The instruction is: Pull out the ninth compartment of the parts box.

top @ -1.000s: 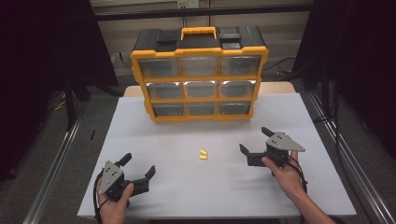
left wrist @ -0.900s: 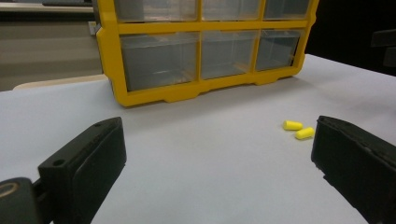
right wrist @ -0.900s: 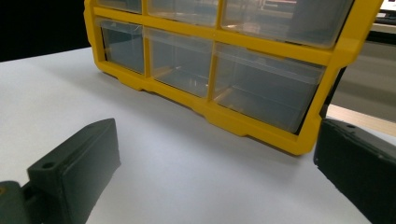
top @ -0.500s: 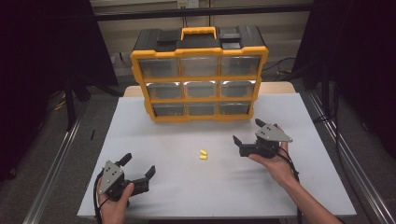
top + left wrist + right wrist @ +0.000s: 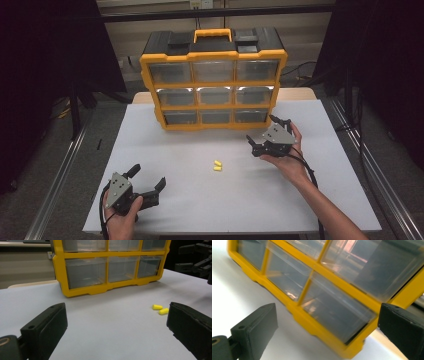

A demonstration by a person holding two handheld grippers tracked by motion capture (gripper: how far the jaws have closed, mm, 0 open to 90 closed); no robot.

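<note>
A yellow and black drawer cabinet (image 5: 214, 80) with nine clear drawers stands at the back of the white table (image 5: 175, 145). Two small yellow earplugs (image 5: 217, 165) lie side by side mid-table, seen also as earplugs (image 5: 160, 309) in the left gripper view. My left gripper (image 5: 147, 179) rests open near the front left corner, aimed toward the cabinet (image 5: 110, 267). My right gripper (image 5: 262, 131) is open and lifted, close in front of the cabinet's bottom right drawer (image 5: 337, 312). Nothing is between either pair of jaws.
The right gripper (image 5: 197, 261) shows at the far right of the left gripper view. Metal rails (image 5: 55, 180) run along both sides of the table. Black curtains (image 5: 45, 45) hang left and right behind it.
My right gripper has moved forward and left, from the table's right side up to the cabinet's bottom right drawer. The left gripper has stayed still.
</note>
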